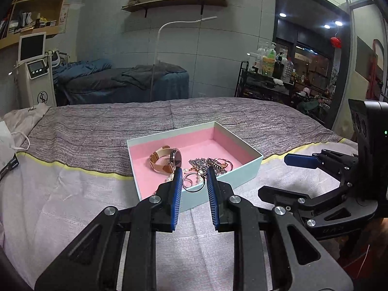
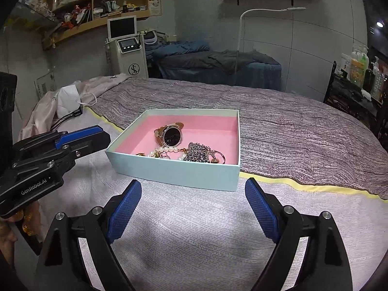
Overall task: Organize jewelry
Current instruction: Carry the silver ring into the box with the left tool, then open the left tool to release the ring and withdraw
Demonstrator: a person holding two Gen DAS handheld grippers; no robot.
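Your jewelry sits in the pink-lined box (image 2: 174, 172) on the bed (image 2: 303, 126): a watch (image 2: 171, 135) with a tan strap toward the back, and pearls (image 2: 167, 149), a grey chain (image 2: 197, 151) and rings (image 1: 193, 181) heaped along the near wall, so gathering looks done while the tangle remains unsorted. Your left gripper (image 1: 193, 186) hangs just before the box wall, its jaws parted and empty. Your right gripper (image 2: 192, 200) hovers wide open over the sheet (image 2: 194, 230).
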